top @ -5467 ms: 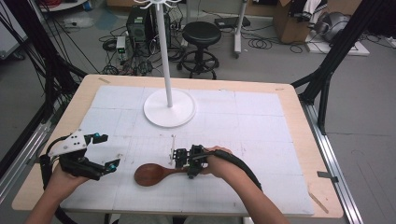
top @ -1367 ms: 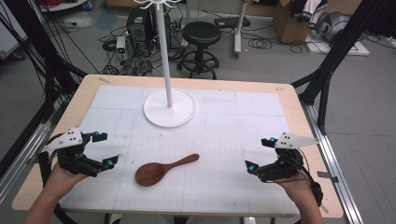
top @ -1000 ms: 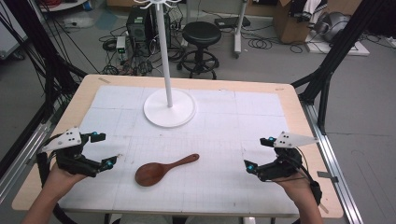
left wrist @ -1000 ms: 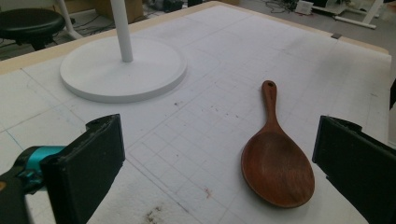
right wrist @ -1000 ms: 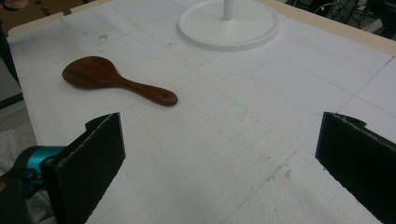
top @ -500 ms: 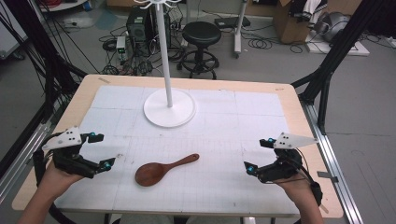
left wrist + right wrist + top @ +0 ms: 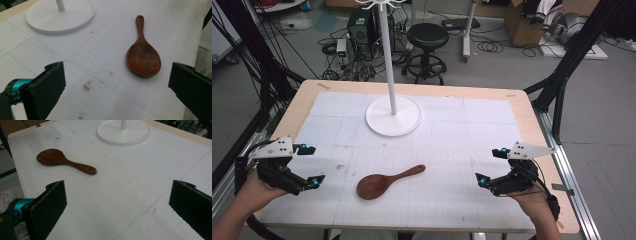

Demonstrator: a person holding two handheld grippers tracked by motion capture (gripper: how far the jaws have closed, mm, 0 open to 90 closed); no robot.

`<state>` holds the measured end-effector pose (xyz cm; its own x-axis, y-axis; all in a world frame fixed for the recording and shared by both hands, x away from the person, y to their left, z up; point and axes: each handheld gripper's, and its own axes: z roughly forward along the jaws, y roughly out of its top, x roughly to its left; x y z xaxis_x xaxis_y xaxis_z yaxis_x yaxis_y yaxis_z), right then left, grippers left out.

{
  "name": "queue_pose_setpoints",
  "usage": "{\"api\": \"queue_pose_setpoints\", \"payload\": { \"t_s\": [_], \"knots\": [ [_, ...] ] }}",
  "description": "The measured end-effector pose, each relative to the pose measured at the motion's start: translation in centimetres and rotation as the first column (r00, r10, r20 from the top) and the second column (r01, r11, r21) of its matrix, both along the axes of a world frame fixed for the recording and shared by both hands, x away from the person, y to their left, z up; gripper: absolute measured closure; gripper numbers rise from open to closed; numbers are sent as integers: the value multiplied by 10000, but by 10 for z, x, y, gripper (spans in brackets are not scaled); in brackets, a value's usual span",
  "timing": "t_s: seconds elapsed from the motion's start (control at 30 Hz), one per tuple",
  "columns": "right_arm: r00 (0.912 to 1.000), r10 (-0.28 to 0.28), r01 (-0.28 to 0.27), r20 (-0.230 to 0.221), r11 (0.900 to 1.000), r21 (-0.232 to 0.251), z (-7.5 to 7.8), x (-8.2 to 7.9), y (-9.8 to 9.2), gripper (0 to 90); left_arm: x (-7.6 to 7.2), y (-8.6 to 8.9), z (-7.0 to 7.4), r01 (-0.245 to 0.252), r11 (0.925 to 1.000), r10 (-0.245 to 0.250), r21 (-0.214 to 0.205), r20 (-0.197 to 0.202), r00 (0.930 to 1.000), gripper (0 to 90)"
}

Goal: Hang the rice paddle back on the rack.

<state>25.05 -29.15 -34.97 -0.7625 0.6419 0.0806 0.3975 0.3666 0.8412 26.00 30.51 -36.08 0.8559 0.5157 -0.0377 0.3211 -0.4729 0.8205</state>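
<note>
Spoon lies flat on the counter between the left tongs and the right tongs, nearer the left, and both gape wide and hold nothing, likely so either can grab it.

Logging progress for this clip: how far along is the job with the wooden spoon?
Done: the wooden spoon lies flat on the mat, touched by nothing. In hand: nothing; the left gripper and right gripper hover open at either side. Left: possibly hanging it on the white stand.
</note>
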Motion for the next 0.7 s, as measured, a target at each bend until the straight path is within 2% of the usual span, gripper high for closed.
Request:
{"api": "queue_pose_setpoints", "payload": {
  "t_s": [0.03, 0.1, 0.13, 0.17, 0.23, 0.4, 0.6, 0.7],
  "knots": [
    [10000, -13, 13, -8, 10000, -8, 0, 0, 0, 5, 0, 0, 0, 0, 10000, 0, 0, 0, 10000, 18],
    [10000, -50, 50, -22, 10000, -28, 1, 0, -1, 5, 0, -1, 3, 65, 9991, -62, 413, -68, 10000, 18],
    [10000, -50, 50, -22, 10000, -28, 1, 0, -1, 5, 0, -1, 3, 65, 9991, -62, 413, -68, 10000, 17],
    [10000, -59, 59, 14, 10000, -2, 1, 0, -2, 5, 0, -3, 4, 129, 9970, -115, 762, -189, 9998, 17],
    [10000, -74, 74, -7, 10000, -15, 1, 0, -2, 5, 1, -6, 5, 120, 9945, -104, 1040, -159, 9998, 17],
    [10000, -68, 68, -41, 10000, -10, 0, 1, -2, 5, 4, -12, 7, 129, 9918, -93, 1274, -290, 9995, 17],
    [9998, -84, 83, -164, 9999, -63, -2, 2, -2, 5, 5, -29, 4, 134, 9819, -54, 1890, -427, 9991, 17],
    [9998, -59, 57, -181, 10000, -77, -3, 2, -2, 5, 6, -36, 4, 200, 9794, -108, 2008, -468, 9988, 17]
  ]
}}
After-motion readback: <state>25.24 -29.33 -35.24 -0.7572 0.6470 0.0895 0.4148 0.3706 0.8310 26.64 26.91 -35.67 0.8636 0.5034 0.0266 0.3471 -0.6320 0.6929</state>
